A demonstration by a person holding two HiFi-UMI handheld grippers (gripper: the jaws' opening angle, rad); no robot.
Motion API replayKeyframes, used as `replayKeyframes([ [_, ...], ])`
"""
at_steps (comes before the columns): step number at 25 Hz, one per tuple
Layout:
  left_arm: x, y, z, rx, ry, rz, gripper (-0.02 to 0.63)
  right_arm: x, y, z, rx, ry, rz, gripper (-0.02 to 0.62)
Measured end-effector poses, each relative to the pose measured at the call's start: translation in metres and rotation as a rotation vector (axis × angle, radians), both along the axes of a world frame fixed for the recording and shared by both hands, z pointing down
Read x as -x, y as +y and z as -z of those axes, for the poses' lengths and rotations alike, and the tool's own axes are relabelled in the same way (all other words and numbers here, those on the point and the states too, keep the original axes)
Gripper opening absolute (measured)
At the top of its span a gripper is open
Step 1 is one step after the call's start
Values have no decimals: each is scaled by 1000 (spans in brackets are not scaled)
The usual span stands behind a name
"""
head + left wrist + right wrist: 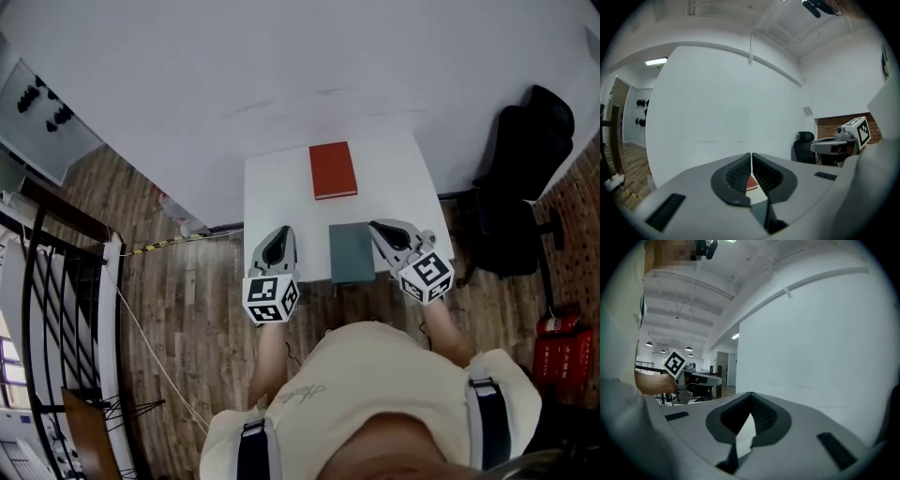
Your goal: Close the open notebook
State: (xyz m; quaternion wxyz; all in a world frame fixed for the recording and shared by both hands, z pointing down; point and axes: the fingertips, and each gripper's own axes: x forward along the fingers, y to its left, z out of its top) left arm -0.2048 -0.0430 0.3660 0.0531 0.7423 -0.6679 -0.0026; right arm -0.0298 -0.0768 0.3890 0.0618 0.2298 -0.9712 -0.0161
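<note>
— Between left gripper (279,231) and right gripper (378,226): grey-green notebook (352,252), closed, flat on white table (277,192).
— Left jaws?
— Pressed together, holding nothing; near notebook's left edge.
— Right jaws?
— Tips meeting, empty; close beside notebook's far right corner. Beyond both tips: red notebook (333,170), also closed.

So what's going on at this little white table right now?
A person holds a gripper in each hand over the white table. The left gripper and the right gripper are both shut and empty, held on either side of a teal notebook that lies closed near the front edge. A red notebook lies closed farther back. Neither gripper appears to touch anything.
</note>
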Motion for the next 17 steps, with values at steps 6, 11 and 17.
replayKeyframes([
  [6, -2, -2, -18, 33, 14, -19, 23, -2, 3, -13, 55, 8, -8, 7],
  [11, 2, -4, -20, 23, 15, -17, 23, -1, 7, -20, 42, 57, -2, 8],
  [17, 28, 0, -30, 20, 31, 22, 23, 5, 4, -28, 25, 83, -10, 8],
])
